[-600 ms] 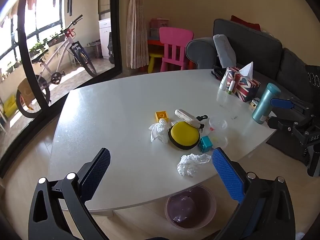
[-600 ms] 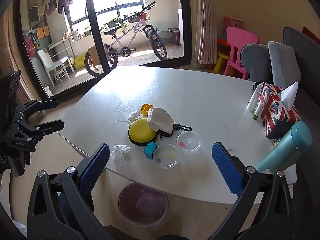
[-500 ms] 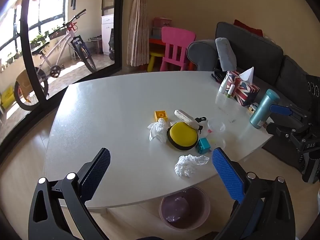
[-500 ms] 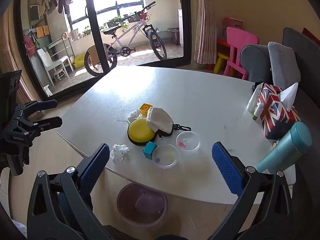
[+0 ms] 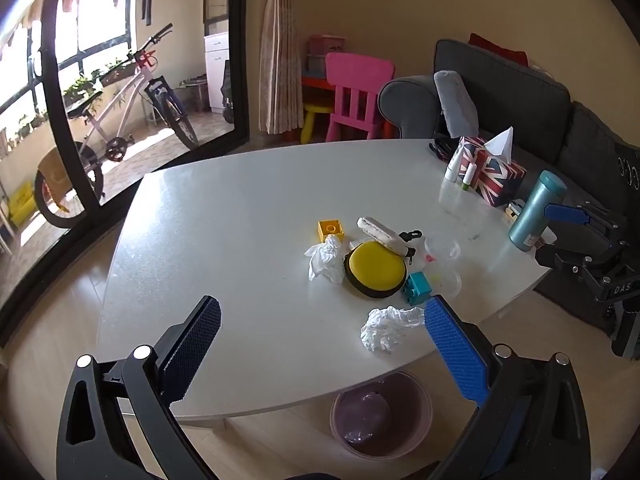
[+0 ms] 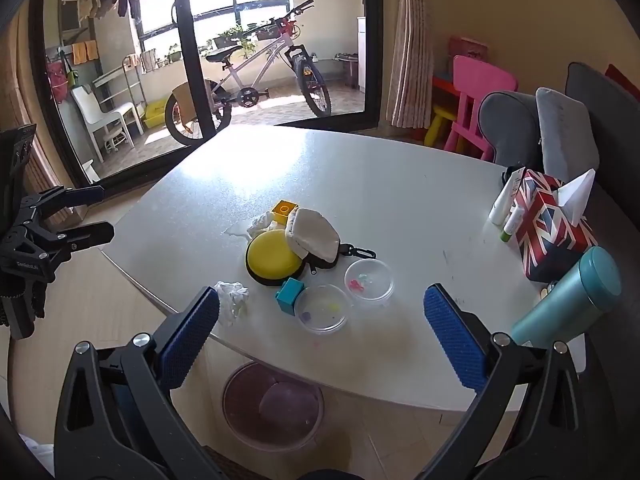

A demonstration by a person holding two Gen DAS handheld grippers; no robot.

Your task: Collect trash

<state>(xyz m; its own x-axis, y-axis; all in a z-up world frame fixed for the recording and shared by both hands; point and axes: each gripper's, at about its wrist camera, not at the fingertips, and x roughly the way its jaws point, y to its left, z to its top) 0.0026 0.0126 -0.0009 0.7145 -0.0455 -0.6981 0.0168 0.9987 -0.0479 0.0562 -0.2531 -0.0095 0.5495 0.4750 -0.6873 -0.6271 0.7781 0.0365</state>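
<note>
Two crumpled white tissues lie on the white table point(image 5: 224, 216). One tissue point(image 5: 386, 326) sits near the front edge, also seen in the right wrist view point(image 6: 232, 298). The other tissue point(image 5: 324, 258) lies beside a yellow round case point(image 5: 375, 266). A purple waste bin point(image 5: 380, 414) stands on the floor under the table edge, and it shows as the bin point(image 6: 272, 404) in the right wrist view. My left gripper point(image 5: 320, 338) is open and empty, above the near table edge. My right gripper point(image 6: 320, 330) is open and empty too, over the front edge.
On the table are a yellow brick point(image 5: 330, 230), a teal brick point(image 5: 418, 288), a white pouch point(image 6: 314, 234), two clear dishes point(image 6: 368, 280), a flag-patterned tissue box point(image 5: 490, 172) and a teal bottle point(image 5: 536, 210). A grey sofa point(image 5: 520, 92) and pink chair point(image 5: 354, 94) stand behind.
The left wrist view has drifted a little, so the table and tissue sit slightly further left and lower. The right view is almost unchanged. Both grippers stay open.
</note>
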